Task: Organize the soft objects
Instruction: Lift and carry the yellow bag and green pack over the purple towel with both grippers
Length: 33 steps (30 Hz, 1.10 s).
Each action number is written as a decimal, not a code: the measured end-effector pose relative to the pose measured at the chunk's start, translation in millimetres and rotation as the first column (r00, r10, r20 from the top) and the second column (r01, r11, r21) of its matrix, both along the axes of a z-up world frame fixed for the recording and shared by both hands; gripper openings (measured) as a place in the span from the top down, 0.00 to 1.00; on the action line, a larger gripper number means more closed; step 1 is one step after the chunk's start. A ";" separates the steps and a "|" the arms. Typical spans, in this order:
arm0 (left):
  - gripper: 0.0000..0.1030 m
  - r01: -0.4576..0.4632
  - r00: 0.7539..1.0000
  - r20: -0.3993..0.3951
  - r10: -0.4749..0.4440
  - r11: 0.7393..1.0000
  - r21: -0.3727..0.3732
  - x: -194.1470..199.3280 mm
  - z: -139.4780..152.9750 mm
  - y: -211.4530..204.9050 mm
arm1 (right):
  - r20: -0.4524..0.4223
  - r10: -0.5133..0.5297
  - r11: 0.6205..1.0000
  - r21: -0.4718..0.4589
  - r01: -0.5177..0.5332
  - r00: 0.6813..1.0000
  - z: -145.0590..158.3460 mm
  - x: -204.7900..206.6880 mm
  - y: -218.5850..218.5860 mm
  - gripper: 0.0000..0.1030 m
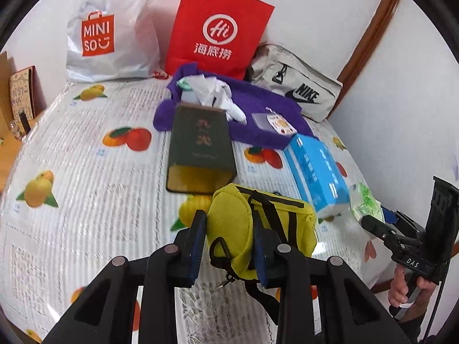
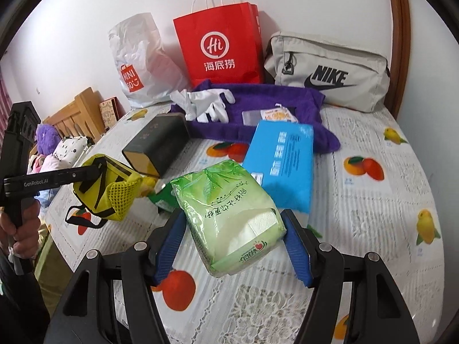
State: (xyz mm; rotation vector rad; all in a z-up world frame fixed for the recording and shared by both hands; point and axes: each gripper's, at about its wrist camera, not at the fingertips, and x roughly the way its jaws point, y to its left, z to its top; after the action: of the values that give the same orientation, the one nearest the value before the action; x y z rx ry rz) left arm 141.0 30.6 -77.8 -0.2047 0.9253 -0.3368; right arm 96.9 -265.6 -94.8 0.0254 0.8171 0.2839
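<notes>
My left gripper [image 1: 228, 239] is shut on a small yellow pouch [image 1: 229, 223] with black straps, held above the fruit-print tablecloth [image 1: 86, 172]. From the right wrist view the same yellow pouch [image 2: 109, 189] hangs at the left, off the cloth. A green pack of tissues [image 2: 229, 215] sits pinched between the blue pads of my right gripper [image 2: 232, 243], lifted off the table. In the left wrist view that green tissue pack [image 1: 365, 202] shows at the right edge, partly hidden by the right gripper's body.
A blue tissue pack [image 2: 281, 166], a dark box [image 2: 157, 146] and a purple cloth [image 2: 258, 106] with white gloves [image 2: 200, 103] lie mid-table. Against the wall stand a red paper bag [image 2: 221, 46], a white Miniso bag [image 2: 137, 66] and a grey Nike bag [image 2: 330, 71].
</notes>
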 end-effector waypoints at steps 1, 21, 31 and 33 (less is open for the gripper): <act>0.72 -0.002 1.000 0.004 0.002 1.000 0.001 2.1 3.0 0.2 | 0.004 0.000 1.000 -0.004 0.000 1.000 3.2 2.9 -0.4 0.35; 0.72 0.017 0.999 0.049 -0.020 0.998 0.057 85.8 43.6 -20.5 | 0.016 -0.010 0.998 -0.054 0.011 1.000 33.6 103.9 -9.8 0.35; 0.72 0.026 0.999 0.036 -0.029 0.996 0.081 141.0 39.4 -33.1 | -0.019 -0.042 0.998 -0.054 0.041 0.999 24.1 177.3 -22.4 0.35; 0.72 0.026 0.999 0.037 -0.029 0.995 0.091 154.0 38.6 -35.6 | -0.019 -0.031 0.998 -0.051 0.030 0.999 22.3 195.4 -22.5 0.35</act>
State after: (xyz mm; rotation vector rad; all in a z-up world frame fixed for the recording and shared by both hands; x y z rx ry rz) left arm 295.0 -5.0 -39.3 -0.1016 0.9040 -0.3223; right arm 292.3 -288.0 -72.5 -0.0071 0.8423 0.2337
